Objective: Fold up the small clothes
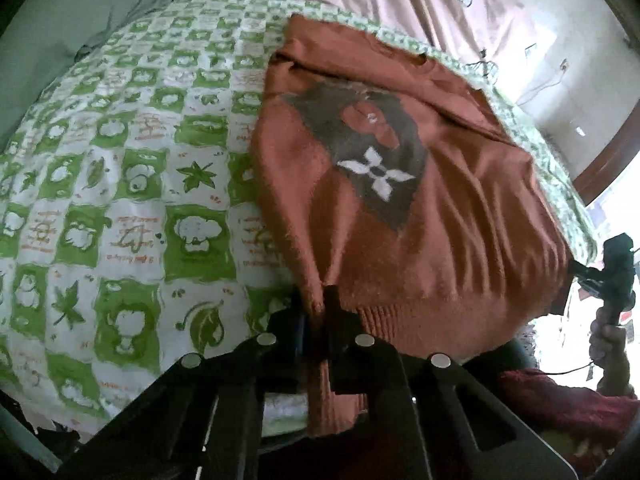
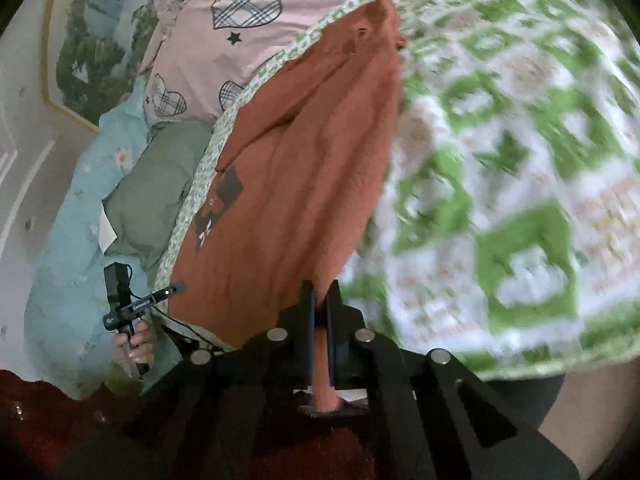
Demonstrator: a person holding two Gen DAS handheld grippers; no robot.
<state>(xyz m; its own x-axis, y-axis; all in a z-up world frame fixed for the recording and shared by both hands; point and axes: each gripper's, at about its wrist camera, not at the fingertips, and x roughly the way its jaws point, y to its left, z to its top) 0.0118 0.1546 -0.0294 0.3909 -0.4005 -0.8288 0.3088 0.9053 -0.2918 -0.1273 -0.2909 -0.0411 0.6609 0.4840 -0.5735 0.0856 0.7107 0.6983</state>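
A small rust-orange sweater (image 1: 400, 184) with a dark diamond and white flower motif lies on the green-and-white checked blanket (image 1: 120, 184). My left gripper (image 1: 318, 300) is shut on the sweater's ribbed hem at its near left corner. My right gripper (image 2: 320, 300) is shut on the sweater (image 2: 304, 152) at another hem corner, with fabric pinched between the jaws. Each view shows the other gripper: the right one at the far right in the left wrist view (image 1: 616, 280), the left one at the lower left in the right wrist view (image 2: 128, 304).
A pink sheet with heart prints (image 2: 248, 12) lies beyond the blanket. A grey-green pillow (image 2: 160, 184) and a light blue floral quilt (image 2: 68, 248) sit beside it. A dark red cloth (image 1: 560, 404) is near my hand.
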